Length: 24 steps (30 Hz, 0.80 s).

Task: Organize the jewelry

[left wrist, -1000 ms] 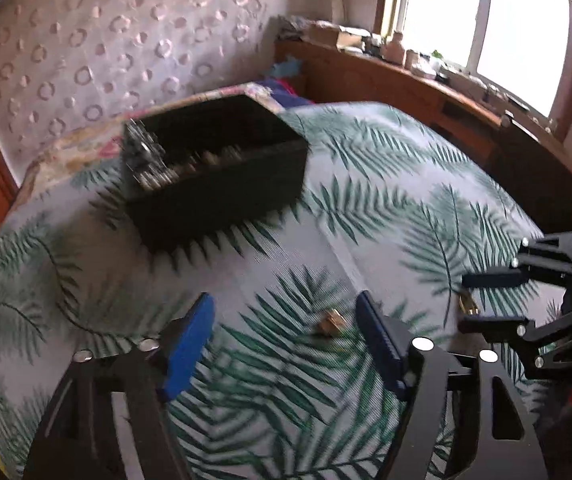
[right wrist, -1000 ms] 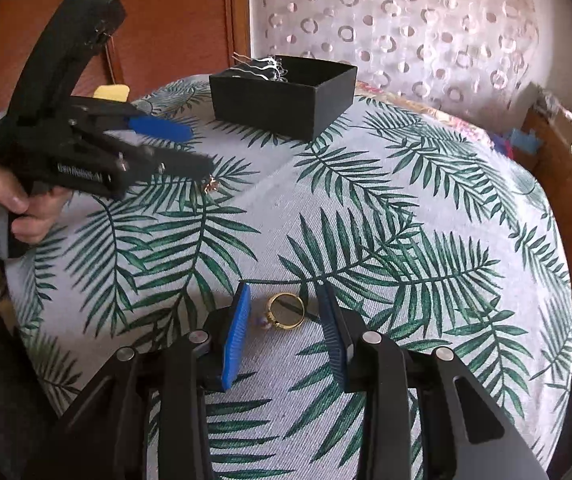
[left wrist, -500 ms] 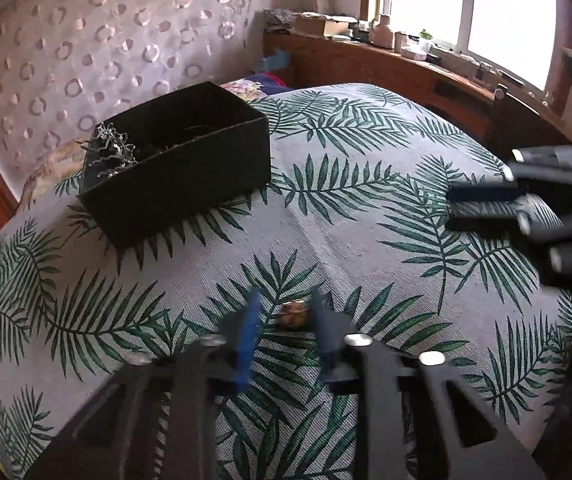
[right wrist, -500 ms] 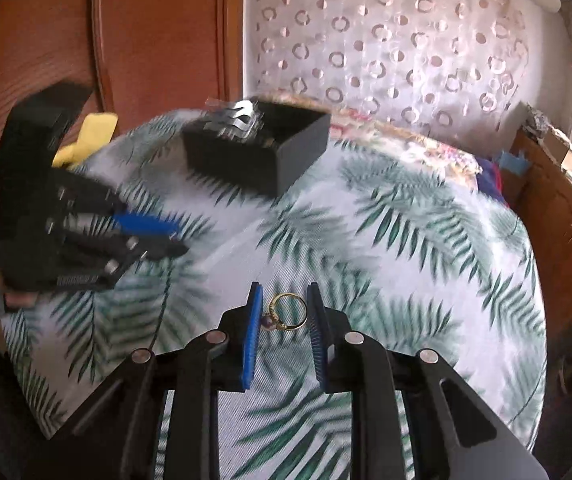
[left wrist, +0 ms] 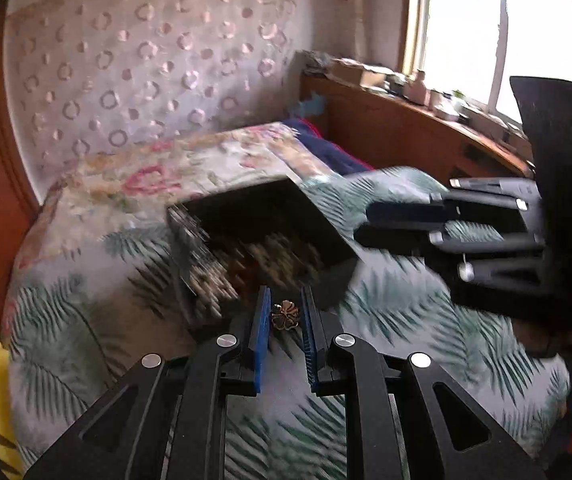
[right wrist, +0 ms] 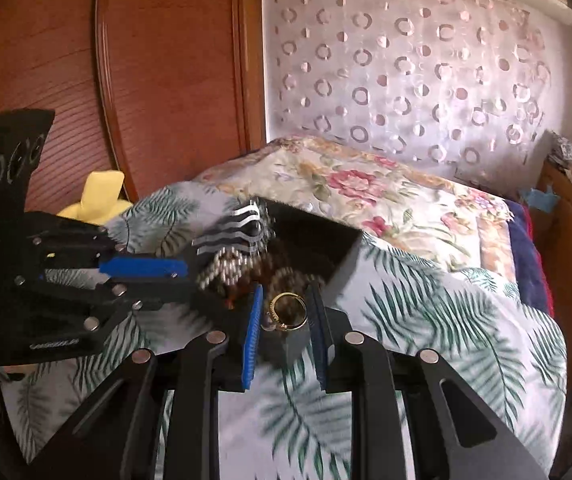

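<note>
Palm-print bedspread [right wrist: 426, 320]: left gripper [left wrist: 284, 312] pinching flower earring [left wrist: 285, 315], right gripper [right wrist: 286, 312] pinching gold ring [right wrist: 288, 312], both nearing black box [right wrist: 326, 248]. Next: releasing over opening.

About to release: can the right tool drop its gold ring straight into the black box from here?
Probably yes. The right tool holds the gold ring at the open black box's near edge, nothing covering it; the left tool sits off to the side.

Home bedroom: floral bedspread [right wrist: 366, 188], curtained wall [right wrist: 406, 72], wooden wardrobe [right wrist: 145, 60].
</note>
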Available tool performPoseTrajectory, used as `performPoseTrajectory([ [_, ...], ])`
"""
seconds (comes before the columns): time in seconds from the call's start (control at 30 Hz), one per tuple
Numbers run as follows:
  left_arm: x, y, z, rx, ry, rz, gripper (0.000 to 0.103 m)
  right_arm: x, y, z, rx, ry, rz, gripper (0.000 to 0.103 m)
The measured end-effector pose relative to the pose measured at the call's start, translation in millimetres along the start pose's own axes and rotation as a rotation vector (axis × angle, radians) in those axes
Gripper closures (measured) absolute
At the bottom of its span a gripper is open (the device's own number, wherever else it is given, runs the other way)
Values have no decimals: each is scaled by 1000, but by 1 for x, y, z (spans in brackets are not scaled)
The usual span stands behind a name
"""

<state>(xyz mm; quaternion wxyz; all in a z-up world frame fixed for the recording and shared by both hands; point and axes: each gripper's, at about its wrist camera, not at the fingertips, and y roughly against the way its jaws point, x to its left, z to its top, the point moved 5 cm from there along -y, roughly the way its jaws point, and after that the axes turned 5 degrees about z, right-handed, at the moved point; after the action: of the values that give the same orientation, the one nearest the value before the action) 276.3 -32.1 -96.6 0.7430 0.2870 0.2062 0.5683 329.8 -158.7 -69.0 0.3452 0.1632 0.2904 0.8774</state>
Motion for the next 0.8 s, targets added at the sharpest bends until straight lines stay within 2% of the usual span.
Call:
performPoseTrajectory([
  [0.2,26,-18,19,-10,53,58,88,-5,-25,14,5,-29,28,77],
  [0.27,31,-18,23,-19,66,64,79,-5,-28,16,6,-37,30,72],
  [0.33,34,-16,24,-30,74,79,60,-6,-28,18,2,-37,19,62],
  [0.47,35,-5,24,-49,89,97,46,-7,-14,20,-26,-46,-10,61],
  [0.5,36,0,23,-57,93,106,36,-7,-9,20,-36,-51,-19,60],
  [0.53,35,5,23,-64,98,117,28,-6,-2,20,-48,-57,-30,54],
  [0.57,35,11,21,-72,102,127,26,-4,10,17,-66,-66,-54,44],
  [0.63,34,27,14,-88,113,147,19,0,28,13,-98,-81,-88,36],
  [0.7,31,45,7,-111,124,168,11,6,50,6,-130,-101,-118,33],
  [0.8,27,69,-6,-137,142,186,8,17,80,-7,-171,-130,-146,18],
])
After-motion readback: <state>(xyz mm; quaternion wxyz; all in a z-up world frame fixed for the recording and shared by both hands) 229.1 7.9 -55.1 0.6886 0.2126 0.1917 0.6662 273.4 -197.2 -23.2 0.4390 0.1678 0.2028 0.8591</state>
